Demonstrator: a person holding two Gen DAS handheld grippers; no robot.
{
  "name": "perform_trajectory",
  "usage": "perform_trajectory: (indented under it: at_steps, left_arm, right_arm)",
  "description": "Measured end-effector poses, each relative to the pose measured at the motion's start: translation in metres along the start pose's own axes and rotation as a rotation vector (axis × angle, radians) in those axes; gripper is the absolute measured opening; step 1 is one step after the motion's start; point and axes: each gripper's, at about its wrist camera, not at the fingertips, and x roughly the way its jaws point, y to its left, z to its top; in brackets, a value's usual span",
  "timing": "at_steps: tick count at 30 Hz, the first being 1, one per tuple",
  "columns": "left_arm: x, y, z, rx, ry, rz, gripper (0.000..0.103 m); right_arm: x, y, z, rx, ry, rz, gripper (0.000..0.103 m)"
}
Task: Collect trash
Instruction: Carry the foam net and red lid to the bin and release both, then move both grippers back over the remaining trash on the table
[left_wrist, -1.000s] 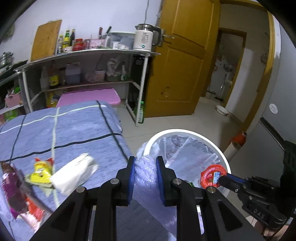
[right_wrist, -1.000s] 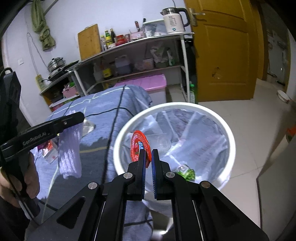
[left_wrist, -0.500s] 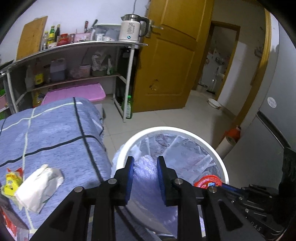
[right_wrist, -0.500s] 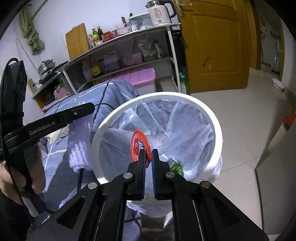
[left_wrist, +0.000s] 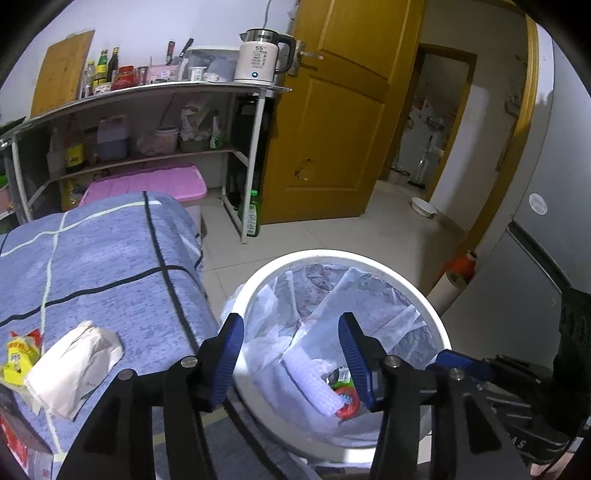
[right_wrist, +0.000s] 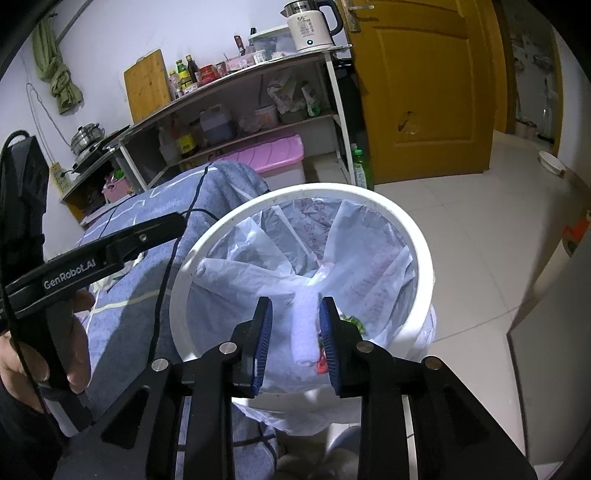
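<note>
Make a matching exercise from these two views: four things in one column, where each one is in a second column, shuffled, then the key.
Things
1. red round lid
2. crumpled white paper
3. electric kettle
4. green bottle

Places
A. on the blue checked cloth
B. on the floor beside the shelf leg
C. inside the white bin
D. on top of the shelf

Pairs: 1-C, 2-A, 3-D, 4-B

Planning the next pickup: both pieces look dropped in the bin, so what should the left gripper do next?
Probably swing the left gripper, jaws just opened with nothing gripped, back to the crumpled white tissue on the blue cloth; the bubble wrap already lies in the bin.
</note>
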Motion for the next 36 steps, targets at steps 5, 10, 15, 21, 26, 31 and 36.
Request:
perform_trajectory:
  at_steps: [5,10,15,21,26,31,36]
  left_arm:
    - [-0.018,0.007,-0.009,-0.007,-0.006,0.021,0.053]
    - [-0.043,0.017,-0.023,-0.013,-0.013,0.053,0.053]
    - [-0.070,0.032,-0.040,-0.037,-0.031,0.099,0.053]
    - [-0.104,0.051,-0.062,-0.060,-0.050,0.154,0.050]
    - [-0.125,0.067,-0.081,-0.086,-0.051,0.191,0.050]
    - [-0.144,0.084,-0.099,-0.117,-0.056,0.245,0.050]
    - [-0.159,0.107,-0.109,-0.166,-0.061,0.292,0.050]
  right_arm:
    - [-0.007,0.009,-0.001,-0.017,-0.015,-0.002,0.027]
    - [-0.013,0.028,-0.005,-0.044,-0.024,0.015,0.027]
    - [-0.016,0.046,-0.011,-0.058,-0.027,0.055,0.027]
    - [-0.020,0.079,-0.020,-0.107,-0.022,0.114,0.028]
    - [-0.017,0.105,-0.028,-0.154,0.009,0.168,0.029]
    - [-0.010,0.125,-0.036,-0.178,0.039,0.193,0.029]
    - [-0.002,0.138,-0.036,-0.180,0.054,0.212,0.040]
